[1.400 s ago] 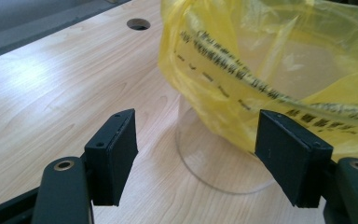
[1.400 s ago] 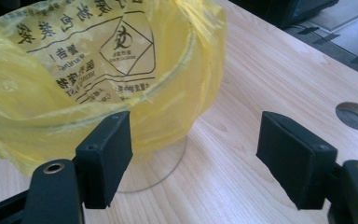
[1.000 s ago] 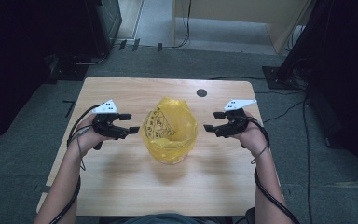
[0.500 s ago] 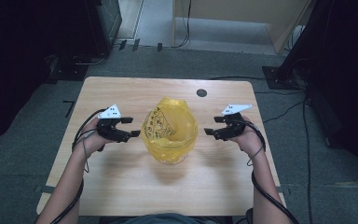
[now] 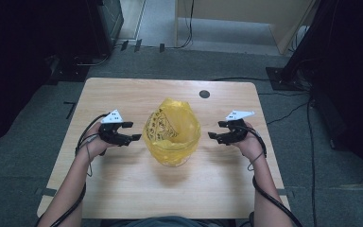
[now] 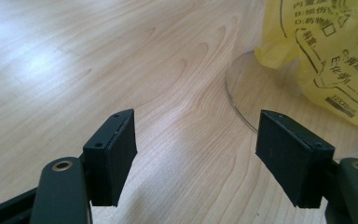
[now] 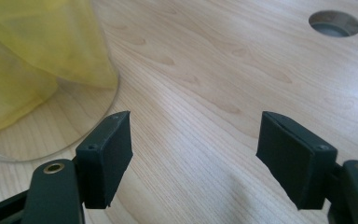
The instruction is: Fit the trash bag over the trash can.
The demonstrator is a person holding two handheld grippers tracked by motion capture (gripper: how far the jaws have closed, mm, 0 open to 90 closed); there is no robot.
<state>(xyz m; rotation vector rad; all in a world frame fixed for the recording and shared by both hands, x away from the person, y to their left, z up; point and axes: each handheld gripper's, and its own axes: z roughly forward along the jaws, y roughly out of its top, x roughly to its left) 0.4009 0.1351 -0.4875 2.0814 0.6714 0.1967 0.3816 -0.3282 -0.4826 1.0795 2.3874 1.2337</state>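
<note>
My left gripper (image 5: 131,132) and right gripper (image 5: 216,132) flank the yellow bag (image 5: 172,130) lining a clear container (image 6: 247,93) on the desk (image 5: 123,189), both jaws apart, empty.

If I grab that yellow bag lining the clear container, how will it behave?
The yellow bag looks thin and crinkled, so it will likely be floppy and crumple between tongs. It drapes loosely over the clear container, so pulling may lift it out. The container seems light and might slide or tip.
</note>
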